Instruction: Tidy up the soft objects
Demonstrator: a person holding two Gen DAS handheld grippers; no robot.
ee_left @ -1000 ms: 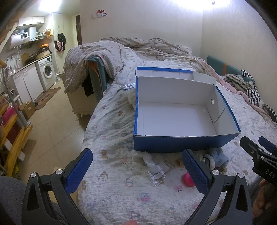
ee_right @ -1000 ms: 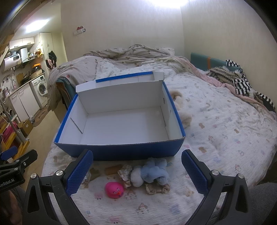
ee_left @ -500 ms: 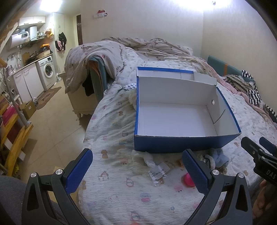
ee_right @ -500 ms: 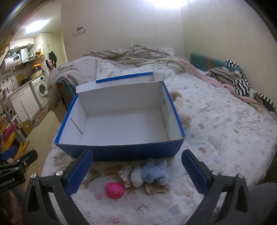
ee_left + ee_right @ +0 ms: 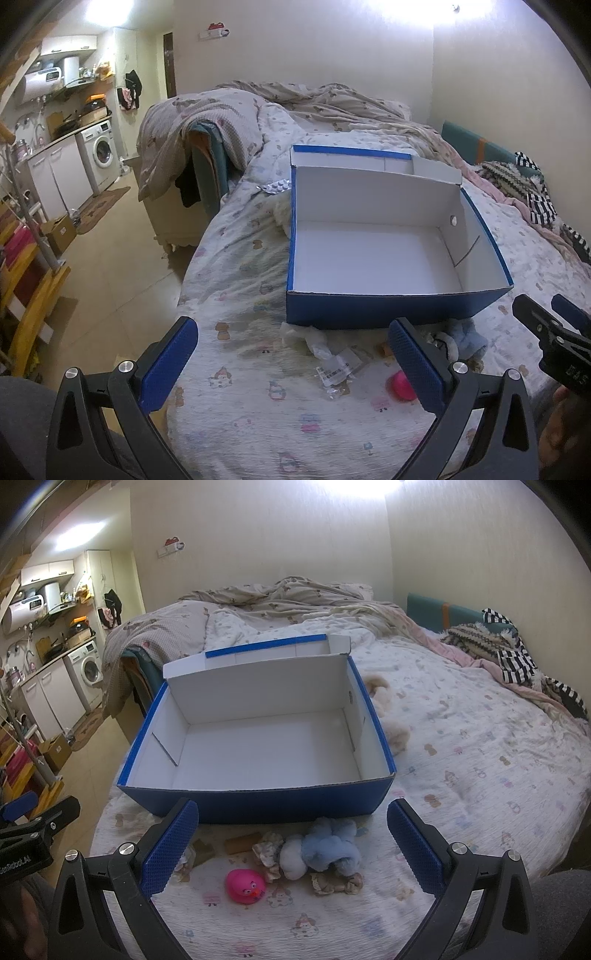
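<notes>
An empty blue box with a white inside [image 5: 373, 254] [image 5: 266, 746] stands on the bed. In front of it lie a pink toy duck [image 5: 245, 884] [image 5: 400, 386], a light blue and white plush toy [image 5: 321, 853] [image 5: 463, 341], small frilly fabric pieces [image 5: 334, 882] and a brown block [image 5: 243, 843]. My left gripper [image 5: 295, 365] is open and empty above crumpled white wrappers [image 5: 332, 358]. My right gripper [image 5: 291, 849] is open and empty, just above the plush and duck. A beige plush [image 5: 388, 709] lies right of the box.
The bed [image 5: 480, 757] has a patterned white sheet, a rumpled duvet [image 5: 288, 598] at the back and striped clothes [image 5: 517, 664] at the right. A blister pack [image 5: 275, 185] lies left of the box. The floor and a washing machine [image 5: 101, 155] are at the left.
Both views have shifted very slightly. The objects on the bed have not moved and both grippers stay open.
</notes>
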